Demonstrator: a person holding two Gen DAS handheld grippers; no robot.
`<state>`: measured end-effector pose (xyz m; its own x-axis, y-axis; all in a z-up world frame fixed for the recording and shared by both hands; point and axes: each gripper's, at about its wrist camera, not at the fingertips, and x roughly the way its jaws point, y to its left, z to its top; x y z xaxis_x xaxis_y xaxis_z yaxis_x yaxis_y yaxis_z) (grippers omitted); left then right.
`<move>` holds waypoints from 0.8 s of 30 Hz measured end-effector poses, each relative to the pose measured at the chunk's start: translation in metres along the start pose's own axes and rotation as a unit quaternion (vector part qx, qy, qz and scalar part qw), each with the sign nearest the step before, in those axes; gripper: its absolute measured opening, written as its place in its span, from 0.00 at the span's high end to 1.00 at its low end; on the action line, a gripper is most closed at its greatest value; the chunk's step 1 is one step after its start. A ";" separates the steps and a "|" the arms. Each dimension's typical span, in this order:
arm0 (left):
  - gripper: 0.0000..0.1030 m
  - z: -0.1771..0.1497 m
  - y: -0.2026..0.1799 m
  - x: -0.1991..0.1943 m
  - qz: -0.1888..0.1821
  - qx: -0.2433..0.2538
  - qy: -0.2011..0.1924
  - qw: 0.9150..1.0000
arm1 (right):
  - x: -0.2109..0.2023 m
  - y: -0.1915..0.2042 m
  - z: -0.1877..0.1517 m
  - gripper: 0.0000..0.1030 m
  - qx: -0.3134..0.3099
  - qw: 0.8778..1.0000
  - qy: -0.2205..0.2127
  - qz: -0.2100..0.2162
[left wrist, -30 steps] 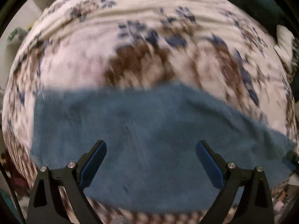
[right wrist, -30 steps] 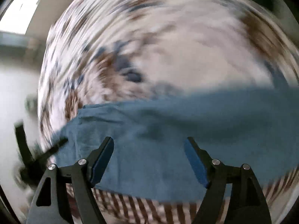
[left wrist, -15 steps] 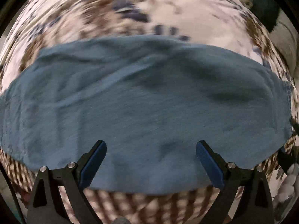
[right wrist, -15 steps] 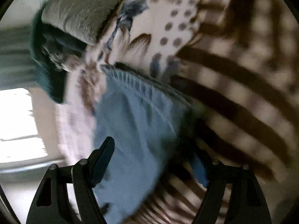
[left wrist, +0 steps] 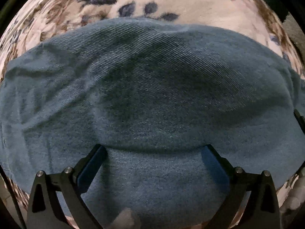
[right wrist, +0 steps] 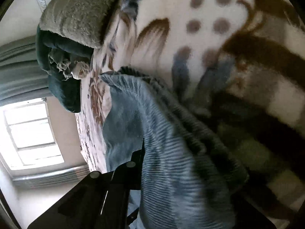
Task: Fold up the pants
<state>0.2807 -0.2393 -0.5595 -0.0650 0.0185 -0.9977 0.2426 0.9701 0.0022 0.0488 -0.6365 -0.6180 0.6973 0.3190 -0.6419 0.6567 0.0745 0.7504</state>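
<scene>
Lying across the flowered blanket, the blue pants sit under your wide-spread left gripper; your right gripper has just clamped their hem.

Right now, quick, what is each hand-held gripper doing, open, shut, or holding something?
Left hand-held gripper: open, jaws spread over the blue denim pants, nothing gripped.
Right hand-held gripper: jaws just closed, shut on the pants' edge.
</scene>
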 end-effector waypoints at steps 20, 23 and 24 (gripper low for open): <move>0.00 -0.084 0.267 -0.132 0.006 -0.173 -0.107 0.979 | 0.045 0.279 -0.268 0.95 -0.363 0.929 0.018 -0.067; 0.00 -0.110 0.316 -0.136 0.022 -0.203 -0.112 0.972 | 0.112 0.285 -0.357 0.95 -0.444 0.888 0.056 -0.107; 0.00 -0.118 0.338 -0.135 0.030 -0.218 -0.114 0.969 | 0.133 0.282 -0.382 0.95 -0.465 0.875 0.068 -0.117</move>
<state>0.2570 0.1142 -0.4159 0.1645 0.0717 -0.9838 -0.1955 0.9799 0.0387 0.2168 -0.2118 -0.4310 0.4931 0.2968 -0.8177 0.2159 0.8688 0.4456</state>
